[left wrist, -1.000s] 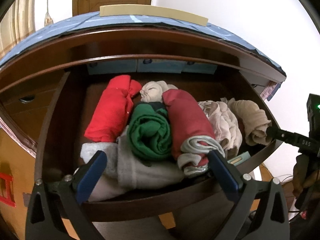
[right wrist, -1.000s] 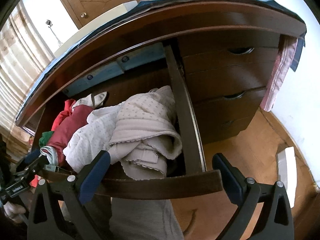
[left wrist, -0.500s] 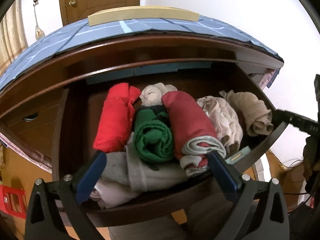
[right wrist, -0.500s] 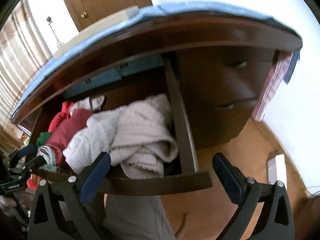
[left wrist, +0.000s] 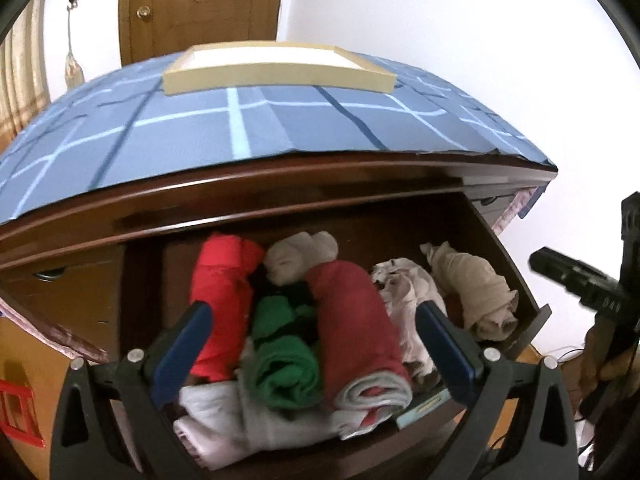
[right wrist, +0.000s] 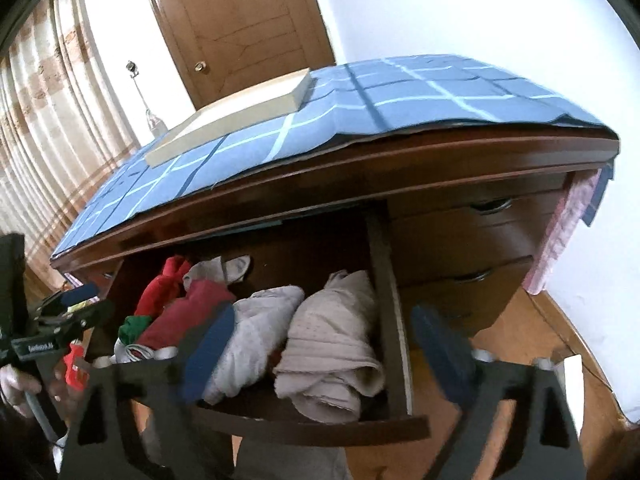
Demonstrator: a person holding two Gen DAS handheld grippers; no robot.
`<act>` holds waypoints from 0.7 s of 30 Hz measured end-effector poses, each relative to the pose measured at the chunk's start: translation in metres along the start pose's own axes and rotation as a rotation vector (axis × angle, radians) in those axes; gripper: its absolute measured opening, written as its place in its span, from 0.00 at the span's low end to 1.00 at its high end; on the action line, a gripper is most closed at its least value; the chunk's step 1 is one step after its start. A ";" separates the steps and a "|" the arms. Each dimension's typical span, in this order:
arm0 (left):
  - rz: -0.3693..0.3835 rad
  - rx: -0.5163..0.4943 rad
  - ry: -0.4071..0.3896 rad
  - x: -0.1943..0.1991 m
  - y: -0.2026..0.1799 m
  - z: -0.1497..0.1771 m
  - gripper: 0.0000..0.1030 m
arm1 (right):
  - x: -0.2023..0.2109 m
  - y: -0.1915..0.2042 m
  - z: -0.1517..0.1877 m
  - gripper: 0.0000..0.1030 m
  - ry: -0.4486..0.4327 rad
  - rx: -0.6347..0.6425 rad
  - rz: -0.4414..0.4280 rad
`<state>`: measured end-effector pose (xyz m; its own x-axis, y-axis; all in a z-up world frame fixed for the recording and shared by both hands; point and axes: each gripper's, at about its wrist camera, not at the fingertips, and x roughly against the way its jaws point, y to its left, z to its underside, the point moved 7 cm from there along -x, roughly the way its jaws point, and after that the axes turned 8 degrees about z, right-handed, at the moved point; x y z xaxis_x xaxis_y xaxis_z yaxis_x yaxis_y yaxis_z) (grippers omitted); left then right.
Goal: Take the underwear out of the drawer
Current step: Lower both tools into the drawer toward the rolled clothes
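Note:
The open wooden drawer (left wrist: 524, 332) (right wrist: 396, 320) holds rolled clothes: a bright red roll (left wrist: 222, 292), a green roll (left wrist: 284, 360), a dark red roll (left wrist: 356, 328) (right wrist: 180, 316), a white piece (left wrist: 404, 300) (right wrist: 256, 336) and a beige roll (left wrist: 476, 288) (right wrist: 336, 340). My left gripper (left wrist: 316, 352) is open above the drawer's front, over the green and dark red rolls. My right gripper (right wrist: 320, 352) is open above the drawer's right front, over the beige roll. Neither holds anything.
The dresser top carries a blue checked cloth (left wrist: 240, 128) (right wrist: 400, 96) with a flat cream box (left wrist: 276, 66) (right wrist: 236, 116) on it. Closed drawers (right wrist: 480, 240) lie to the right. A wooden door (right wrist: 240, 20) and curtains (right wrist: 44, 120) stand behind.
Both grippers have risen and tilted, so the dresser top and cream box now show from above. Both stay open and empty. The clothes have not moved.

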<state>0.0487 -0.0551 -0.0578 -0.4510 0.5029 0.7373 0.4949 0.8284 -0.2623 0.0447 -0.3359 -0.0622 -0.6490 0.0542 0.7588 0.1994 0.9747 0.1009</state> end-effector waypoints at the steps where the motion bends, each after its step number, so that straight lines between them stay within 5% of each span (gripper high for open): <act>1: -0.005 -0.003 0.009 -0.004 -0.001 0.000 0.99 | -0.003 0.002 0.000 0.77 0.007 0.003 -0.007; 21: -0.053 -0.035 0.162 -0.056 -0.010 0.000 0.99 | -0.052 0.017 0.019 0.75 0.116 0.078 0.035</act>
<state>0.0691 -0.0914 -0.0959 -0.3531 0.4101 0.8409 0.5008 0.8421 -0.2004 0.0680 -0.3177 -0.1123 -0.5523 0.0671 0.8309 0.1595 0.9868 0.0264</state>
